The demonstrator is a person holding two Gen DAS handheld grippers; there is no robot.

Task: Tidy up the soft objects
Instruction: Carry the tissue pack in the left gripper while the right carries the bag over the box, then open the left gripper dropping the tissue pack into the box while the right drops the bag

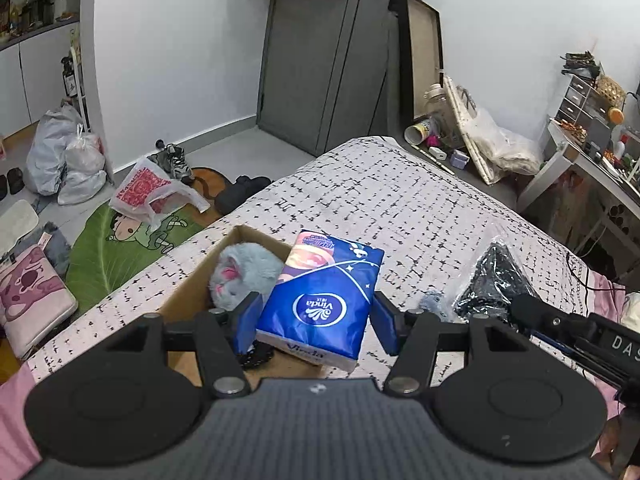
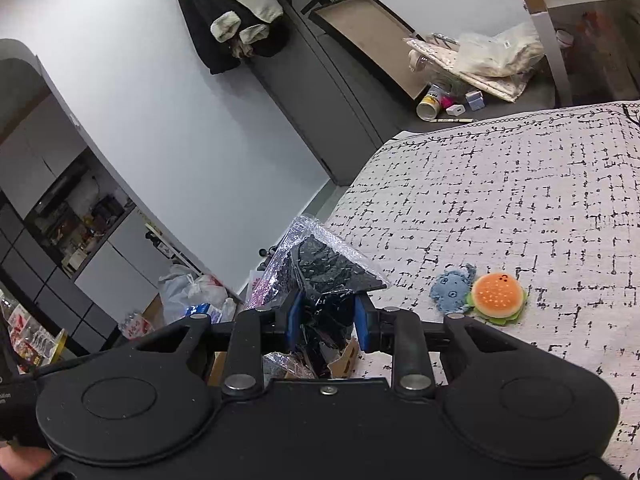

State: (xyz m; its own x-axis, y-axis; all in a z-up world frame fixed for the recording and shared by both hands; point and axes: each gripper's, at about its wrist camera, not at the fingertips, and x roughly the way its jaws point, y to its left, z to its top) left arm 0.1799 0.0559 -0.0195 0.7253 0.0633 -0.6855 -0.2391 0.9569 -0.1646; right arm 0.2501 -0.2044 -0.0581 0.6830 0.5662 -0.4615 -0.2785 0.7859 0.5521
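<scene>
Blue tissue pack [image 1: 320, 300] sits pinched between the left gripper [image 1: 316, 322] pads, one blue pad on each long side. "Vinda" reads upside down in a white-ringed oval on the top face, and again as white script on the pale end nearest the camera. Far end of the pack shows a pink-orange print and white stars; small text there too blurred to read. Wrapper is glossy film, corners slightly rounded, pack tilted with the far end higher.

Just left of and beyond the left claw: open cardboard box [image 1: 192, 292] on the bed cover [image 1: 400, 208], grey plush toy [image 1: 246, 274] with pink patches lying inside it. Pack overlaps the box's right edge in view; cannot tell if it touches the box.

Right gripper [image 2: 326, 318] is nearly pressed together, pinching a clear crinkled bag [image 2: 328, 264] of black patterned fabric. Bag stands up ahead of the pads, its lower part bunched behind them. Tiny white marks on the fabric, not legible. In the left wrist view the same bag [image 1: 494, 280] hangs to the right of the left claw, with "DAS" visible on the right gripper's body at frame edge.

Right of the right claw, on the cover: blue fabric patch [image 2: 452, 288] touching a burger-shaped plush [image 2: 498, 292], orange bun with a green fringe below.
</scene>
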